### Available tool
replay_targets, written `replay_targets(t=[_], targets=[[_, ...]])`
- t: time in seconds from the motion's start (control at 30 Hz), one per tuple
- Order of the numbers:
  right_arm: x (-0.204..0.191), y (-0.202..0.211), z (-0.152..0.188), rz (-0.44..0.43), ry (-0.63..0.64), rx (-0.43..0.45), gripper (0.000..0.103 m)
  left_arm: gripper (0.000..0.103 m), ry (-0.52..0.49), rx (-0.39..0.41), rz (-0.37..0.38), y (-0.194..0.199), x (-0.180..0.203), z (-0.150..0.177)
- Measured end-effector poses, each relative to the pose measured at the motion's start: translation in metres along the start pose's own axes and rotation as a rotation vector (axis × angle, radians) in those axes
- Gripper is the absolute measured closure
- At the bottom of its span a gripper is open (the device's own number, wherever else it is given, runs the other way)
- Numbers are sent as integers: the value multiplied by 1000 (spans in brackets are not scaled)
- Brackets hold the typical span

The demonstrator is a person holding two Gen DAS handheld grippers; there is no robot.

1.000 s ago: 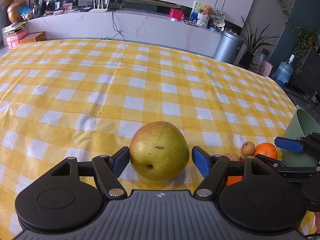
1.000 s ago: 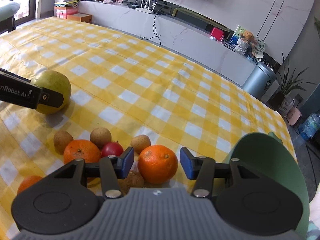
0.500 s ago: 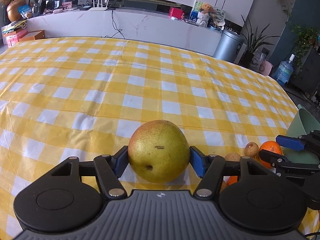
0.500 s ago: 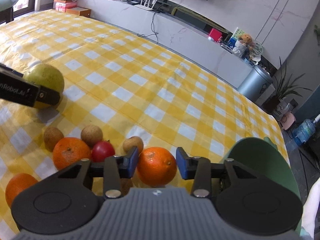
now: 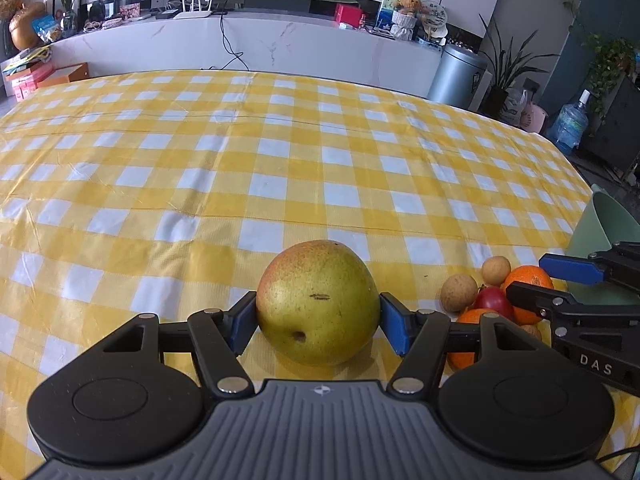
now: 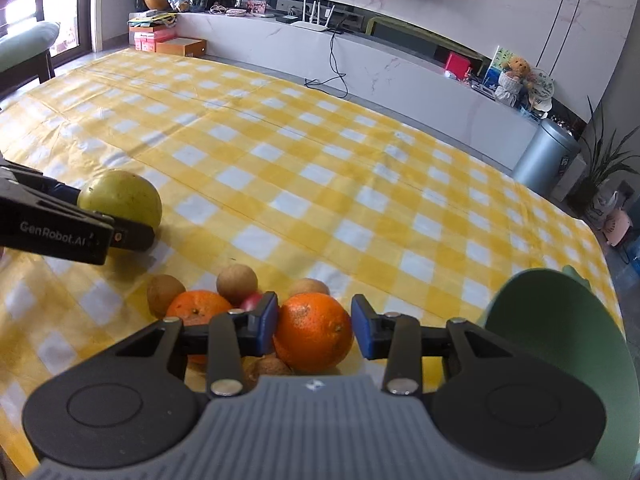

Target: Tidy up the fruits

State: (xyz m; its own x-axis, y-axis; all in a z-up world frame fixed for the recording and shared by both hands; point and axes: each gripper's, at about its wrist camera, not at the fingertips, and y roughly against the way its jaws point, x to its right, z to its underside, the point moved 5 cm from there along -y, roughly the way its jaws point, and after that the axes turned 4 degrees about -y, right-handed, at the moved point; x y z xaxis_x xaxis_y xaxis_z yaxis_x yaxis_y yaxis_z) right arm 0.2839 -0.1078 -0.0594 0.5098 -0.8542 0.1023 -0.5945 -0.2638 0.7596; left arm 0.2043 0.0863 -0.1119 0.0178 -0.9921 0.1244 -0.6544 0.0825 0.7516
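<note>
A large yellow-green pear [image 5: 318,302] sits between the blue pads of my left gripper [image 5: 318,322], which is shut on it just above the checked cloth. The pear also shows in the right wrist view [image 6: 120,200]. My right gripper [image 6: 315,330] is shut on an orange [image 6: 314,332]. Beside it lie a second orange [image 6: 196,308], a red fruit [image 6: 252,300] and small brown round fruits [image 6: 237,278]. The same pile shows in the left wrist view [image 5: 492,294], with the right gripper's fingers [image 5: 568,268] over it.
A green bowl [image 6: 560,344] stands at the right, close to my right gripper; it also shows in the left wrist view [image 5: 604,232]. The yellow-and-white checked tablecloth [image 5: 280,152] stretches far ahead. A white counter and a grey bin stand beyond the table.
My left gripper closed on the pear. My right gripper closed on the orange. Both views have shifted a little, as if the grippers rose slightly.
</note>
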Motion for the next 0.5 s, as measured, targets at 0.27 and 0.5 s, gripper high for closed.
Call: replay_targets(t=[0.27,0.5], targets=[[5,-1,1,-4,-21,-14,63,29,16,6,11,-1,-3,-1],[3,1,3,-4,13,-42,61,25,25,19,17,-4,-5,0]])
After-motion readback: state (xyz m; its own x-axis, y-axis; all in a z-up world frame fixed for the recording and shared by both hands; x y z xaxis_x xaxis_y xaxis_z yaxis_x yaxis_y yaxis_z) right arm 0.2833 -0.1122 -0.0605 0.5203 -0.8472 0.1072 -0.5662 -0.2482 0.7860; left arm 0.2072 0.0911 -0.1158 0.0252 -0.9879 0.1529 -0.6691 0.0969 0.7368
